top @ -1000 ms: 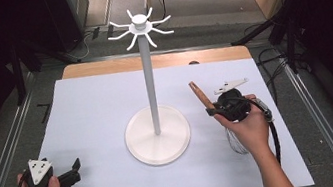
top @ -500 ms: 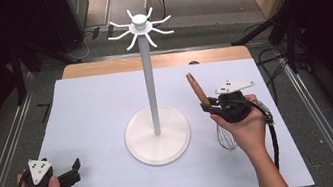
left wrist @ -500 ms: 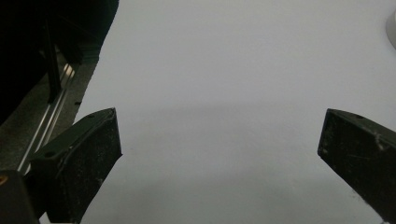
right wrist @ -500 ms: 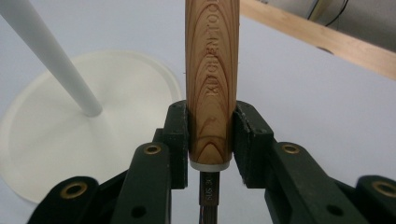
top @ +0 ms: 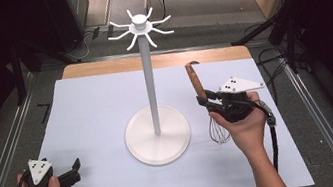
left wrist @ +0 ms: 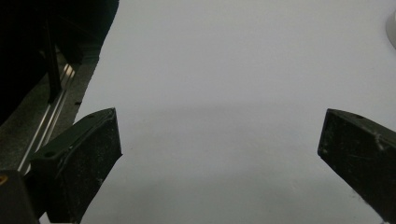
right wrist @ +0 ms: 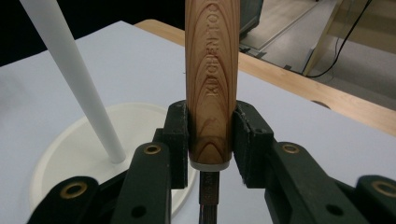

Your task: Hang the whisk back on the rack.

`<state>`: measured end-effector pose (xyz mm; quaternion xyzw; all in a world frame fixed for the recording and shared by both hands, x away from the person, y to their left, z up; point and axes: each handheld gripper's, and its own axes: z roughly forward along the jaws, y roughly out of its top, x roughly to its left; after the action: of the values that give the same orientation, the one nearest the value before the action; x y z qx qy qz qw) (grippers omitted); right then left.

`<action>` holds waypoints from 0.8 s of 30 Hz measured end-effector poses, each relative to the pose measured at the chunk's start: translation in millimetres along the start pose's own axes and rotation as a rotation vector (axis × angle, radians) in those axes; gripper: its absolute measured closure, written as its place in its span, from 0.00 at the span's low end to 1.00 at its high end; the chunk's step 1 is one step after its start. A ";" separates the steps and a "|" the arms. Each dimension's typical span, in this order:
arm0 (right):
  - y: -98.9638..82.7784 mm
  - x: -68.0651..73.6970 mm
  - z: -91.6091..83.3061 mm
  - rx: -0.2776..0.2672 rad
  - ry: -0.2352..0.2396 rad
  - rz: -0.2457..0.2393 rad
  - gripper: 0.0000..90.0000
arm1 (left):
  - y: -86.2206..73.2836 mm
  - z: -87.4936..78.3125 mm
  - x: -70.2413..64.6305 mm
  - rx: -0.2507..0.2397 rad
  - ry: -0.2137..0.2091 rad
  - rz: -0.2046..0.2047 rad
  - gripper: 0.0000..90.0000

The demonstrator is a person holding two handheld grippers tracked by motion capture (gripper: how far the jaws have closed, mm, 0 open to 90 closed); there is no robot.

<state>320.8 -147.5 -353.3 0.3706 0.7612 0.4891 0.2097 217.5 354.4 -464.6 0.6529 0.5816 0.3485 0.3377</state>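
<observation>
Right gripper [top: 205,102] is clamped on the whisk [top: 201,93] low on its wooden handle, wires hanging down, beside the white stand [top: 148,76]. Left gripper [top: 68,174] rests on the table [top: 95,104], jaws apart, empty. Risk: the grip sits near the handle's end, so the whisk could pivot or slip; the hanging hole, probably at the top, isn't clear.

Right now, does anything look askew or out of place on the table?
Nothing stands out. The whisk is gripped squarely by its wooden handle in the right tongs, wire end down; the rack stands upright on its base.
</observation>
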 end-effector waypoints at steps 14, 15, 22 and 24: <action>15.1 8.3 -12.4 -0.130 0.029 -0.006 0.78 | -0.1 -0.1 0.5 -0.002 -0.002 -0.007 0.00; 15.8 8.8 -13.9 -0.143 0.026 -0.005 0.78 | -0.2 0.0 0.5 -0.004 -0.002 -0.008 0.00; 24.1 11.3 -23.8 -0.219 0.044 0.002 0.78 | 0.0 -0.1 0.6 0.000 -0.002 -0.006 0.00; 25.0 11.7 -24.9 -0.229 0.049 0.001 0.78 | 0.0 0.0 0.5 -0.001 -0.002 -0.006 0.00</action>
<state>305.4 -147.0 -319.5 0.3325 0.7051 0.5818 0.2319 217.5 354.9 -464.6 0.6514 0.5829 0.3470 0.3396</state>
